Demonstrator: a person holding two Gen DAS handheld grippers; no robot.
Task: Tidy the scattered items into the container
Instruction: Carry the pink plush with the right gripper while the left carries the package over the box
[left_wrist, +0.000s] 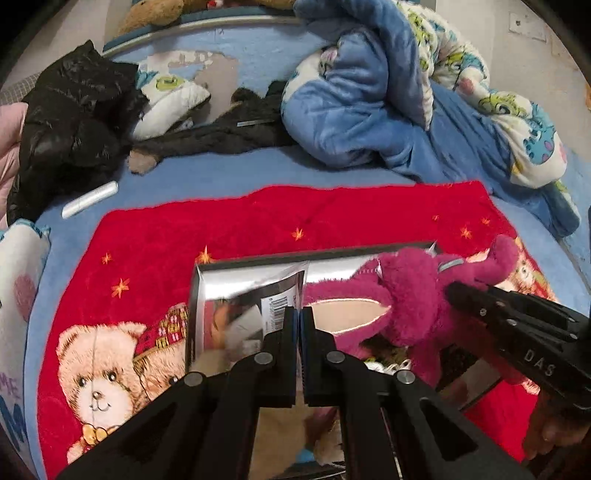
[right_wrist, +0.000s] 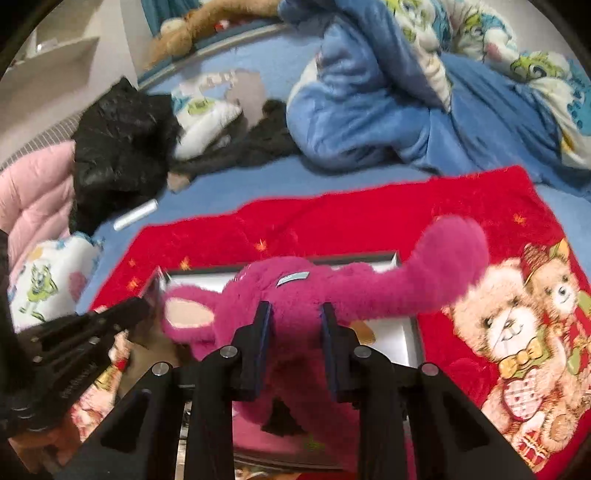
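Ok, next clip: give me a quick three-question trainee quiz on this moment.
1. True or false: the left gripper is shut.
2. What is between the right gripper fingers? A) white tube B) magenta plush toy C) black jacket
3. What does the silver box sit on?

Key:
1. True; nothing visible between its fingers.
2. B; the fingers sit against its body.
3. The red teddy-bear blanket.

**Colours on the bed**

A magenta plush toy (right_wrist: 295, 291) lies over a silver, mirror-bright box (left_wrist: 236, 280). Beneath spreads a red blanket (left_wrist: 332, 214) printed with tan teddy bears and orange stars. Blue bedsheet (left_wrist: 229, 170); black jacket (left_wrist: 74, 122).
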